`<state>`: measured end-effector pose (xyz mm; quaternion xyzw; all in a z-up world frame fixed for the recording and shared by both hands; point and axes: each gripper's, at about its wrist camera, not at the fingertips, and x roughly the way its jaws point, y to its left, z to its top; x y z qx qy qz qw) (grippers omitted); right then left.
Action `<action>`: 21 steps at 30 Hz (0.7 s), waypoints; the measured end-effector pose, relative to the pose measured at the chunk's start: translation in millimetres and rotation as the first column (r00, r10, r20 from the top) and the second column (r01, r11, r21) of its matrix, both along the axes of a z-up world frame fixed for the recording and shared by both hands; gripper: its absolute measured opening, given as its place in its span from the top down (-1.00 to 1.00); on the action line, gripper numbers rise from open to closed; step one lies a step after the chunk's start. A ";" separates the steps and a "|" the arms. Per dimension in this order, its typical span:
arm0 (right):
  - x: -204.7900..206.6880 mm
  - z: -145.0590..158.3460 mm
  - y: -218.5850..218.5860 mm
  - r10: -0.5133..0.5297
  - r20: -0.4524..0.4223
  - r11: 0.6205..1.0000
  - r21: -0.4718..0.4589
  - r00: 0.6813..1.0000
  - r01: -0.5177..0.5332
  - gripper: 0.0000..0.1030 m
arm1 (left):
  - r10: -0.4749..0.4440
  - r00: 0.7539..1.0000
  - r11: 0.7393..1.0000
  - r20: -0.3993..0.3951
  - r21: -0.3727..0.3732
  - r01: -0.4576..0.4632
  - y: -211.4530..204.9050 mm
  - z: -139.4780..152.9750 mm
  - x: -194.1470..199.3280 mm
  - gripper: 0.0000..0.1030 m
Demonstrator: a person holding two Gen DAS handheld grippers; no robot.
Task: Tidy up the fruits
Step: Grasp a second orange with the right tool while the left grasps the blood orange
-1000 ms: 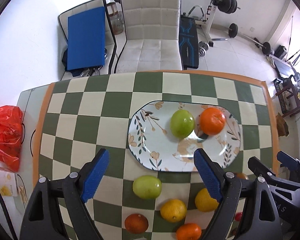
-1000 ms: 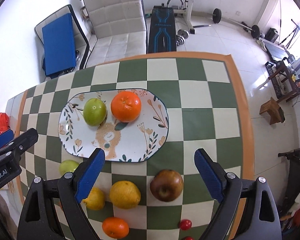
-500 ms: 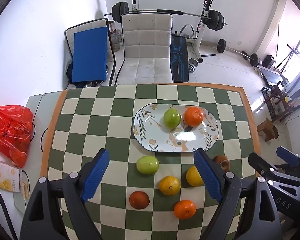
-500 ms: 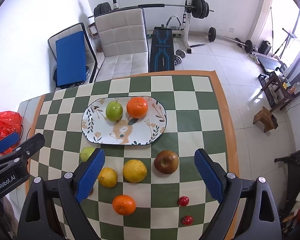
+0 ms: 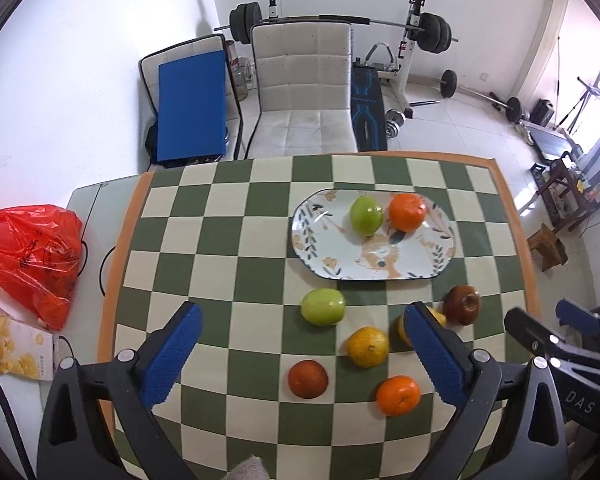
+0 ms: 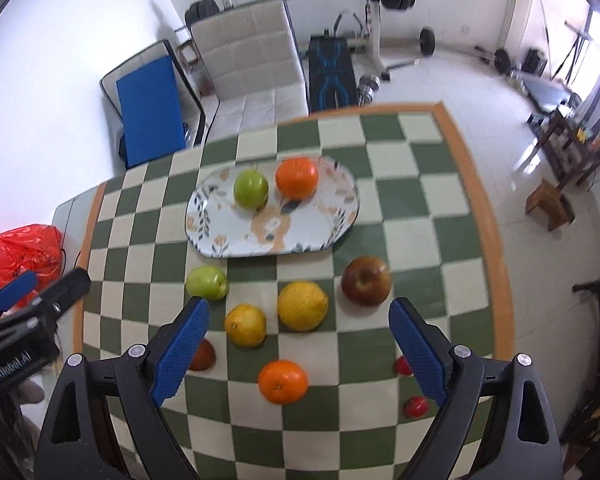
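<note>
A patterned oval plate (image 5: pixel 328 256) (image 6: pixel 220 232) on the checked table holds a green apple (image 5: pixel 366 216) (image 6: pixel 251 189) and an orange (image 5: pixel 407 212) (image 6: pixel 297 178). In front of the plate lie a second green apple (image 5: pixel 323 306) (image 6: pixel 206 282), two yellow citrus fruits (image 6: pixel 302 306) (image 6: pixel 245 325), a red-brown apple (image 5: pixel 463 304) (image 6: pixel 366 280), a dark red fruit (image 5: pixel 308 378), another orange (image 5: pixel 398 395) (image 6: pixel 283 381) and small red tomatoes (image 6: pixel 416 406). My left gripper (image 5: pixel 302 350) and right gripper (image 6: pixel 298 340) both hang open above the loose fruit, holding nothing.
A red plastic bag (image 5: pixel 34 256) and a snack packet (image 5: pixel 12 346) lie on the grey surface left of the table. Behind the table stand a white chair (image 5: pixel 304 92), a blue panel (image 5: pixel 192 108) and gym weights. A wooden stool (image 5: pixel 548 246) is on the floor at right.
Both grippers have pulled back and up from the plate, so more of the table and room shows. They stay open. No fruit has moved.
</note>
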<state>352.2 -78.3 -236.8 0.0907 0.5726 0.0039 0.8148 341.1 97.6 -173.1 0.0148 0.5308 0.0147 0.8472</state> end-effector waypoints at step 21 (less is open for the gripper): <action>-32.8 -223.5 39.5 0.064 -0.442 0.996 0.086 0.895 -0.028 -0.28 | -0.016 0.877 0.999 -0.481 0.037 0.039 13.5 -191.2 6.2 -1.00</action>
